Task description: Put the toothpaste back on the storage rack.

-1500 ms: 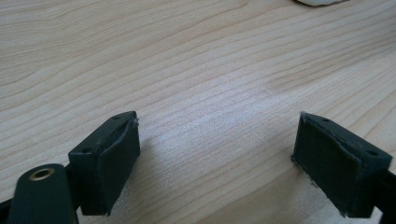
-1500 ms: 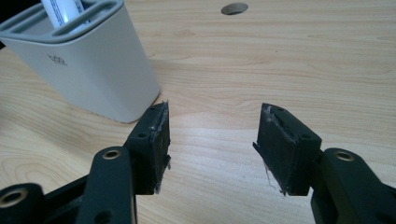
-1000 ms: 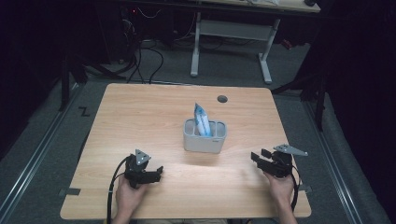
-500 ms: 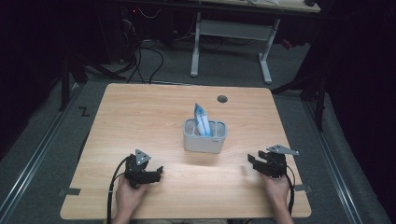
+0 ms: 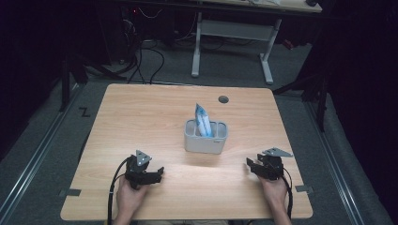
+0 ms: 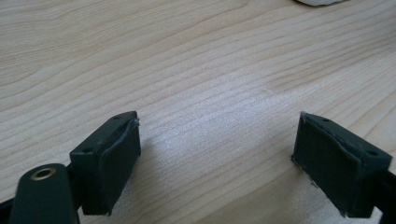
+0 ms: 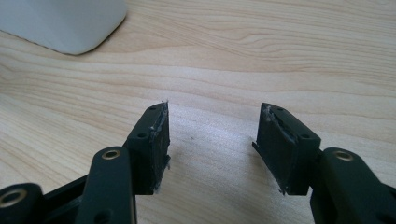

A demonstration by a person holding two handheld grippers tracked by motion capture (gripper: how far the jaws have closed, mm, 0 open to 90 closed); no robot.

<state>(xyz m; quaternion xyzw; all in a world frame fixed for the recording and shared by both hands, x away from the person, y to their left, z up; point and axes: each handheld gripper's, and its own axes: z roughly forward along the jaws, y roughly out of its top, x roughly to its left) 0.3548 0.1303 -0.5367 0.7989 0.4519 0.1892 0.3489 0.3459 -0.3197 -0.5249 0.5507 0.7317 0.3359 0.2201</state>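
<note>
Both hands sit at the near edge of the light wooden table [image 5: 141, 112], forearms coming in from the bottom of the high view.

Left black two-jaw gripper [image 5: 157, 173]: held low over the wood at near left, pointing right, toward the table's middle. In the left gripper view [image 6: 215, 154] jaws stand wide apart, nothing between them, bare wood grain under the pads [image 6: 116, 163].

Right black two-jaw gripper [image 5: 249, 165]: near right, pointing left, toward the middle, grey three-cornered plate on top. In the right gripper view [image 7: 210, 144] jaws are spread, nothing between them, pads [image 7: 161, 149] clear of everything, wood below.

Grey rounded plastic bin [image 5: 206, 137]: stands upright on the table's middle, beyond and between the two grippers, well apart from both. Its corner [image 7: 60, 23] shows at upper left of the right gripper view, ahead of the jaws, not touched.

Blue-and-white pouch [image 5: 202, 119]: stands on end inside the bin, its top sticking up above the rim, leaning slightly left.

Beyond the bin: a small dark round hole [image 5: 223, 99] in the tabletop near the far edge. Behind the table, a white-legged desk frame [image 5: 234, 33] on dark floor.
</note>
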